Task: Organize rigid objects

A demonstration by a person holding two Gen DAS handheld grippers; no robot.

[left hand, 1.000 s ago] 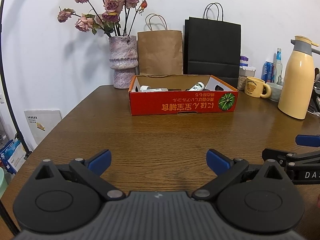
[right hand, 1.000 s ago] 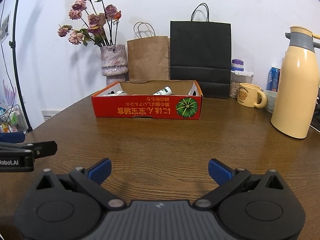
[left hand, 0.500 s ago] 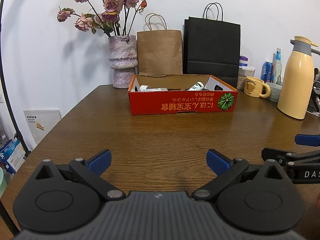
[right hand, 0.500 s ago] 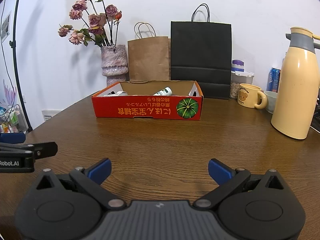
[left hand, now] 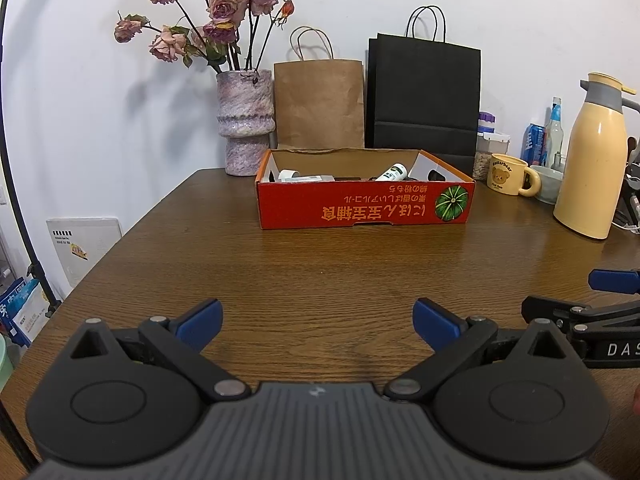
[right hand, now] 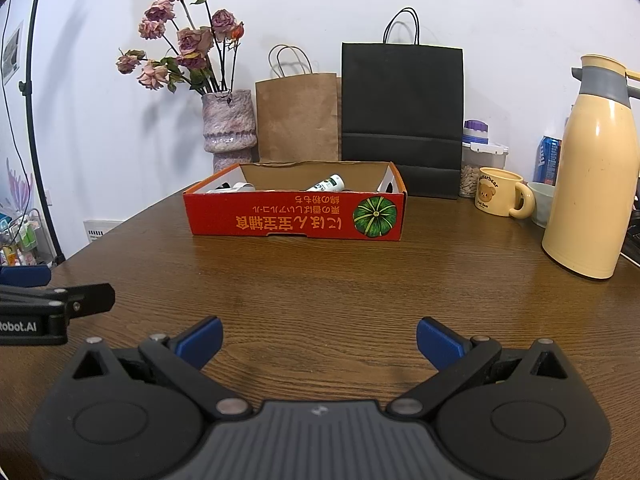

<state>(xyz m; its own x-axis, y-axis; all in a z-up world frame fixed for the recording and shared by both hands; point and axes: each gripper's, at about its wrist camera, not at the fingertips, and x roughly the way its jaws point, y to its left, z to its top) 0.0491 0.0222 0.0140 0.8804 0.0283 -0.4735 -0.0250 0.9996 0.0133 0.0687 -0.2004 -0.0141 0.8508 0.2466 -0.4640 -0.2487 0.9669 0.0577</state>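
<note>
Left wrist view puts the red box (left hand: 365, 208) straight ahead of you and well apart from your left gripper (left hand: 316, 322), whose jaws stand wide apart with nothing between them. Your right gripper (right hand: 318, 340) is the same: jaws spread, empty, low over the surface (right hand: 320, 280). In its view the box (right hand: 296, 216) sits ahead and a little to the left, so neither arm is clearly nearer; the left one faces it more squarely.

The things to organize lie inside that box. A white tube with a green label (left hand: 392, 172) leans on the back part, its long axis running from near-left to far-right as you look in. A white roll or cap (left hand: 289, 175) and a flat grey piece sit at the left end, and something dark lies at the right end; the front wall hides most of each, so you cannot tell their full shape. I'd judge you must go forward and over the front wall, then turn the jaws across the tube's axis.

Brown wood-grain surface, bare between you and the box. Behind it stand a vase of dried roses (left hand: 245, 132), a brown paper bag (left hand: 319, 104) and a black paper bag (left hand: 424, 96). To the right are a bear mug (left hand: 508, 174) and a tall cream thermos (left hand: 592, 164), near enough to mind on a wide swing.
</note>
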